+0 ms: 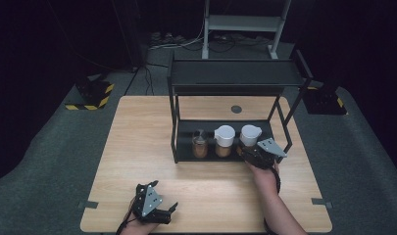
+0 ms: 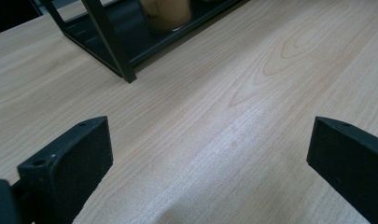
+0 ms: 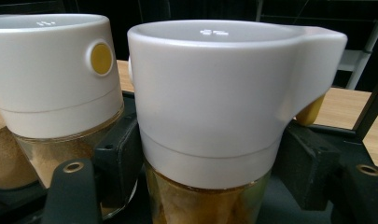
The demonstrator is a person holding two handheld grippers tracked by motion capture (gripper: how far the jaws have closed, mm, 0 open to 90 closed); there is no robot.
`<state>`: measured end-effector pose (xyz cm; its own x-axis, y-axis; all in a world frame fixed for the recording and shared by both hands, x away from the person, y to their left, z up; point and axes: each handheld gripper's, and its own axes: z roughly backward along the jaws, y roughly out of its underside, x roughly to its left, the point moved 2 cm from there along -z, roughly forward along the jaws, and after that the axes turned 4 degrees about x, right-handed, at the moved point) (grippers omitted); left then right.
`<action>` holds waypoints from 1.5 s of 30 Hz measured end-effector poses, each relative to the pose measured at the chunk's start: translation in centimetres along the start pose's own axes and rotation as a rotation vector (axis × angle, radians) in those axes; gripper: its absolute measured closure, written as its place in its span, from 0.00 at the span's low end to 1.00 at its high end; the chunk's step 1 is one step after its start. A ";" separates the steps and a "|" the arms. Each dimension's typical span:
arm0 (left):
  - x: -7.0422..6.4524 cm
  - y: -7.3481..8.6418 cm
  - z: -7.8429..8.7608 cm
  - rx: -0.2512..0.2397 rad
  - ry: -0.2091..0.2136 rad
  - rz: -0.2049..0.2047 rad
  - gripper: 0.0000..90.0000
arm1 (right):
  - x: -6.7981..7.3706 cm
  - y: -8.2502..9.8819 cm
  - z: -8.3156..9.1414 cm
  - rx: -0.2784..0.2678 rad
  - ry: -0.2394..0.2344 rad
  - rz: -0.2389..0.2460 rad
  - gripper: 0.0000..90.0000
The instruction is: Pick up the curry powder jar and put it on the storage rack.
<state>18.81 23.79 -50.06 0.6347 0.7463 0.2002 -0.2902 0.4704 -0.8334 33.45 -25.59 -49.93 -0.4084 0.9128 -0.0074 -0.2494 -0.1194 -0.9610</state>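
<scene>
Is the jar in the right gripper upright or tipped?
Upright: the jar stands on the shelf, white cap on top, right gripper shut on it.

No words, brands or numbers can be read anywhere. The two white jar lids (image 3: 210,93) each carry a small raised mark on top, too small to make out, and the left lid (image 3: 51,70) bears a plain yellow dot. Yellow-and-black hazard stripes edge the floor block (image 1: 90,95) left of the table.

on the wooden worktop (image 1: 137,147) a black rack (image 1: 235,78) holds three jars. the right gripper (image 1: 259,153) reaches the rightmost white-lidded jar (image 1: 249,134). the left gripper (image 1: 152,205) rests near the front edge.
</scene>
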 end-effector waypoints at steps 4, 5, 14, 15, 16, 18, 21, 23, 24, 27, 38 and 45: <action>0.0 0.0 0.0 0.001 0.000 -0.001 0.00 | -0.1 -0.1 0.0 0.005 -0.002 0.002 0.33; 0.0 0.0 0.0 0.001 0.000 -0.001 0.00 | -0.1 -0.1 0.0 0.005 -0.002 0.002 0.33; 0.0 0.0 0.0 0.002 0.002 -0.001 0.00 | -0.1 -0.5 0.0 0.020 -0.001 -0.011 0.23; 0.0 0.0 0.0 0.002 0.002 -0.001 0.00 | -0.1 -0.5 0.0 0.020 -0.001 -0.011 0.23; 0.0 0.0 0.0 0.002 0.002 -0.002 0.00 | -0.1 -0.6 0.0 0.024 -0.002 -0.018 0.20; 0.0 0.0 0.0 0.002 0.003 -0.002 0.00 | -0.1 -0.7 0.0 0.027 -0.004 -0.019 0.18; 0.0 0.0 0.0 0.001 0.003 -0.003 0.00 | 0.1 -0.7 0.0 0.032 0.007 -0.027 0.13; 0.0 0.0 0.0 0.001 0.002 -0.004 0.00 | 0.1 -0.8 0.0 0.038 0.009 -0.033 0.09; 0.0 0.0 0.0 0.002 0.003 -0.004 0.00 | 0.0 -0.8 0.0 0.042 0.006 -0.039 0.06; 0.0 0.0 0.0 0.002 0.003 -0.005 0.00 | 0.0 -0.8 0.0 0.045 0.008 -0.041 0.02; 0.0 -0.1 -0.1 0.003 0.004 -0.006 0.00 | 0.1 -1.0 0.7 0.042 0.001 -0.037 0.00; 0.0 -0.1 -0.1 0.006 0.004 -0.012 0.00 | 0.1 -1.3 1.9 0.027 -0.015 -0.037 0.00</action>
<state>18.86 23.66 -50.01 0.6411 0.7387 0.2082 -0.2870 0.4823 -0.8277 32.09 -26.02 -48.15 -0.4111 0.9110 0.0325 -0.2882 -0.0960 -0.9527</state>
